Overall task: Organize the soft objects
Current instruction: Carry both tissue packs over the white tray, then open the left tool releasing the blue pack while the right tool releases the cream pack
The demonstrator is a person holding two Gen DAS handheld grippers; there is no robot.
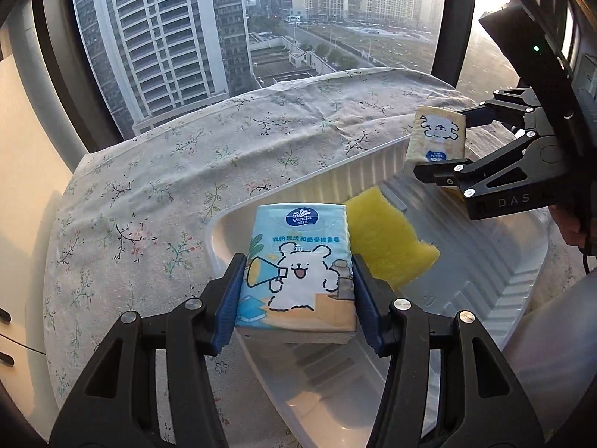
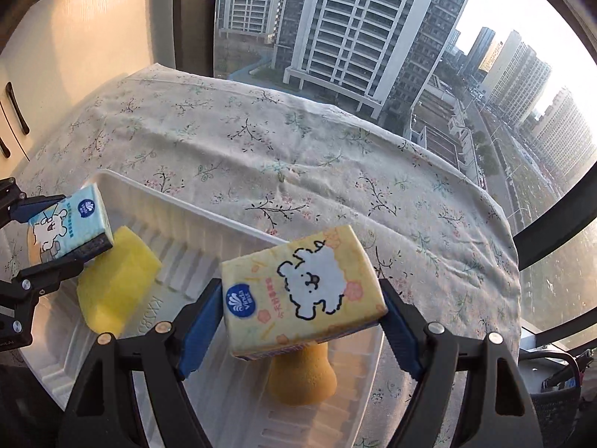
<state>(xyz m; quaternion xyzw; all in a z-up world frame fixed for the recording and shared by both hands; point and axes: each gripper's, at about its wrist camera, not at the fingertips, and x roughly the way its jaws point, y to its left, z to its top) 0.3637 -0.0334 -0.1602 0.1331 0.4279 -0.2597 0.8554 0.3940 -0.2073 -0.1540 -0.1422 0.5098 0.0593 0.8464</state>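
**Over the tray: two tissue packs held, ready to drop**

Above a white plastic tray (image 1: 496, 261) on a counter w/ floral cloth (image 1: 186, 142), by a big window w/ high-rise view, a person holds two grippers.

Left hand-held gripper (image 1: 296, 295): clamped on a blue tissue pack (image 1: 294, 265), pads on its two long sides, so pack's long axis runs straight ahead, away from the camera. It hangs over the tray's near-left corner. A yellow sponge (image 1: 388, 239) lies in the tray just beyond & to the right of it.

Right hand-held gripper (image 2: 302, 310): clamped on a yellow tissue pack (image 2: 302, 291), pads on the short ends, long axis across the jaws, pack tilted. Directly below it, in the tray, sits an orange sponge (image 2: 302, 377), partly hidden.

Likely next: lower packs into the tray. Tray lies straight beneath both; the left pack looks to have free floor under it, the right sits over the orange sponge, so prob. needs a sideways shift first.
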